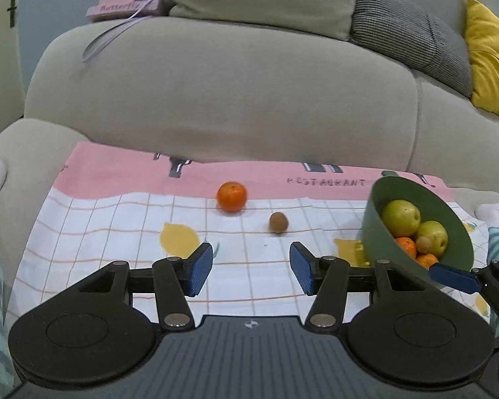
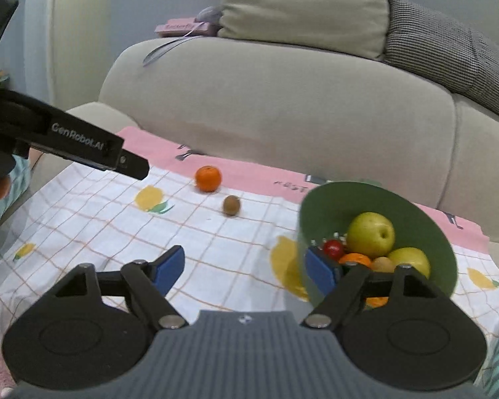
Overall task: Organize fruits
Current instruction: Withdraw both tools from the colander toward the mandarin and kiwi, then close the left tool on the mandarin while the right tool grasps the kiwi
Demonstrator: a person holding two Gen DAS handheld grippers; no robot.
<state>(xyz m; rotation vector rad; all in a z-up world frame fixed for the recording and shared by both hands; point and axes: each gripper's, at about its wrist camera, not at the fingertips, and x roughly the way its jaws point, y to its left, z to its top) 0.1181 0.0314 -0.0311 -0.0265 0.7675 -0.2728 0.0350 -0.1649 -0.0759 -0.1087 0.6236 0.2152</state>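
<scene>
An orange mandarin [image 1: 231,196] and a brown kiwi [image 1: 278,222] lie on the patterned cloth [image 1: 116,219]; both also show in the right wrist view, mandarin [image 2: 208,178] and kiwi [image 2: 231,205]. A green bowl [image 1: 449,219] at the right is tilted and holds two green apples, mandarins and a kiwi. My left gripper [image 1: 251,267] is open and empty, short of the kiwi. My right gripper [image 2: 246,267] is open, with its right finger [image 2: 321,271] inside the bowl [image 2: 425,226] near the rim and its left finger outside.
The cloth lies on a beige sofa seat with the backrest [image 1: 233,93] just behind. Cushions [image 1: 489,53] and a pink box [image 1: 123,8] sit on top. The left gripper's body [image 2: 83,143] reaches in from the left in the right wrist view.
</scene>
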